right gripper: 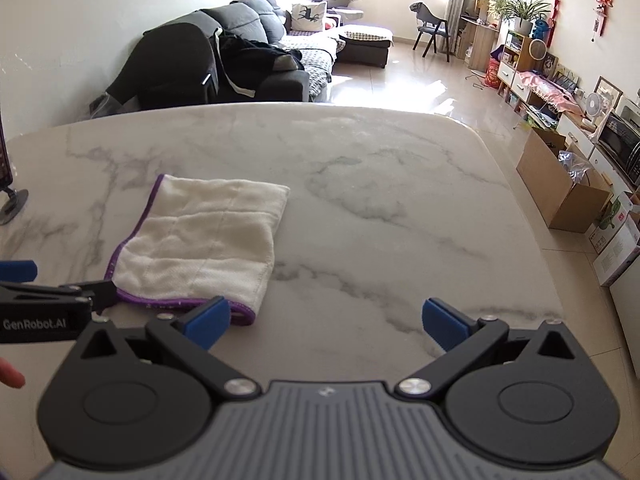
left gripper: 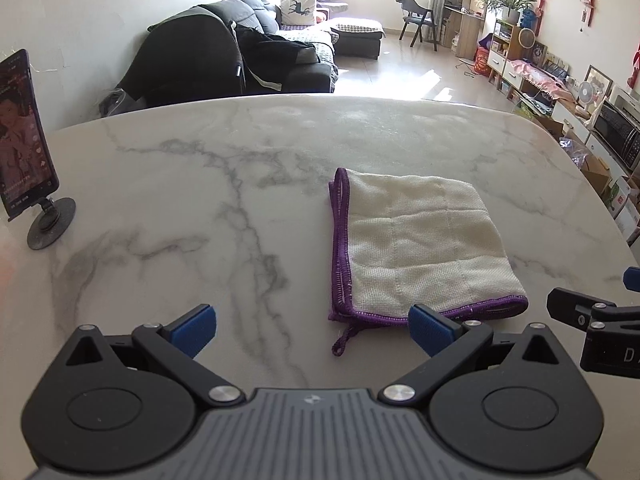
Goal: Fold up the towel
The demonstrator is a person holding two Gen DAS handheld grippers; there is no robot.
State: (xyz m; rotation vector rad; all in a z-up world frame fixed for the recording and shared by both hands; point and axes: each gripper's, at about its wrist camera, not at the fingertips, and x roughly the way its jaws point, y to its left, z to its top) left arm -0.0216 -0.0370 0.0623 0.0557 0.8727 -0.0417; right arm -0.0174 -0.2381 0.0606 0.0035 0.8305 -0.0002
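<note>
Marble-patterned table (left gripper: 168, 184), white with grey veins, carries a folded towel (left gripper: 420, 240): cream cloth, purple stitched edging, lying flat in a compact rectangle with a small purple hanging loop (left gripper: 344, 340) trailing off its near corner. Left gripper (left gripper: 314, 330): jaws spread wide, blue pads apart, nothing between them but bare tabletop; its right pad sits in front of the towel's near hem, contact not clear. Right gripper (right gripper: 326, 322): jaws likewise wide apart, empty; its left pad overlaps the towel's near right corner in view, the rest of the gap over bare marble. Towel sits between the two tools, just ahead of both. Nothing lies on the towel or blocks it. Around: phone on a round-based stand (left gripper: 28, 140) at the table's left edge, screen lit. Beyond the table, dark sofa (left gripper: 240, 52) with clothing draped over it, a chair (left gripper: 420, 20), shelving with clutter along the right wall. Left view alone shows the phone screen and the hanging loop; it catches part of the right gripper at its right edge. Right view alone shows an open cardboard box (right gripper: 560, 184) on the floor right of the table, a fingertip (right gripper: 10, 374) at the left edge, and the left gripper's side.
</note>
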